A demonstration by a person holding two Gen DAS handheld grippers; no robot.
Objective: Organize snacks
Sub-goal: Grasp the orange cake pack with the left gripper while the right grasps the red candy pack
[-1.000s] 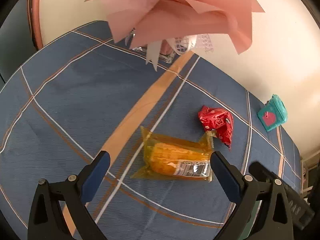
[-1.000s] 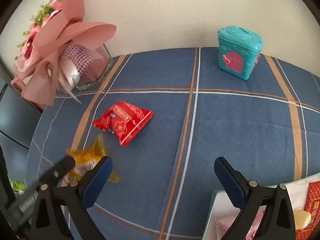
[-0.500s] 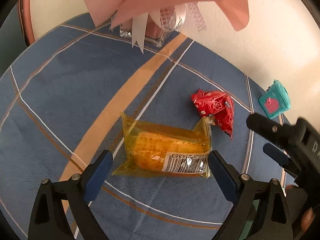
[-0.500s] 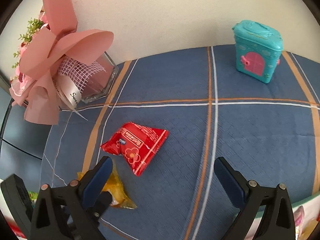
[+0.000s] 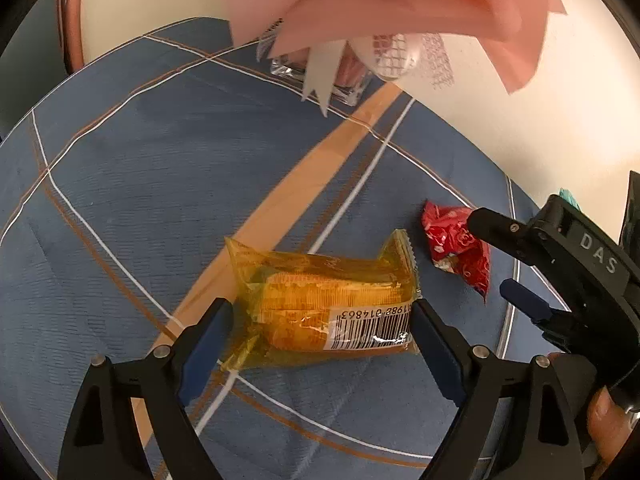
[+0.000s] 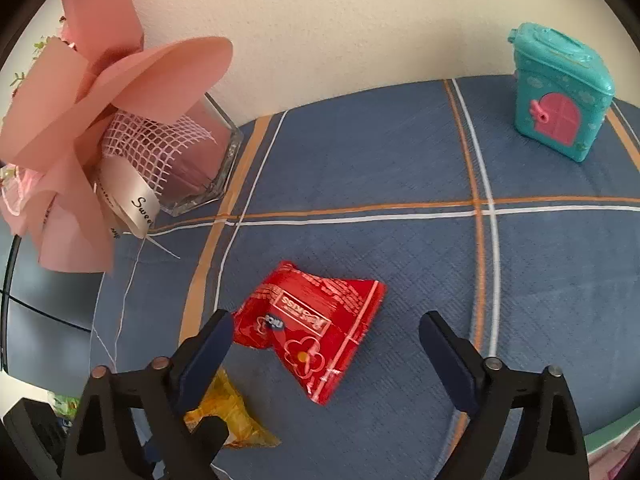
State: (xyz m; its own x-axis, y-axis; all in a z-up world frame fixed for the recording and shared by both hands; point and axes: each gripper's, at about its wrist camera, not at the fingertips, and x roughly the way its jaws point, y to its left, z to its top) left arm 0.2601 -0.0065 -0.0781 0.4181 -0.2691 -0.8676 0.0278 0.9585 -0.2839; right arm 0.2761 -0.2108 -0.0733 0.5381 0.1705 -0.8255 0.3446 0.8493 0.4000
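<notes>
You see a yellow cake pack (image 5: 332, 312) lying flat, barcode up, on the blue cloth, a crumpled red snack packet (image 6: 316, 324) just beside it.

1. Left gripper (image 5: 320, 320): angled steeply downward, jaws closing, a yellow packet between the pads.
2. Right gripper (image 6: 326, 330): angled steeply downward, jaws wide and closing, a red packet between them, right pad clear of it.
3. A fingertip (image 5: 604, 416) shows beneath the right gripper.
</notes>
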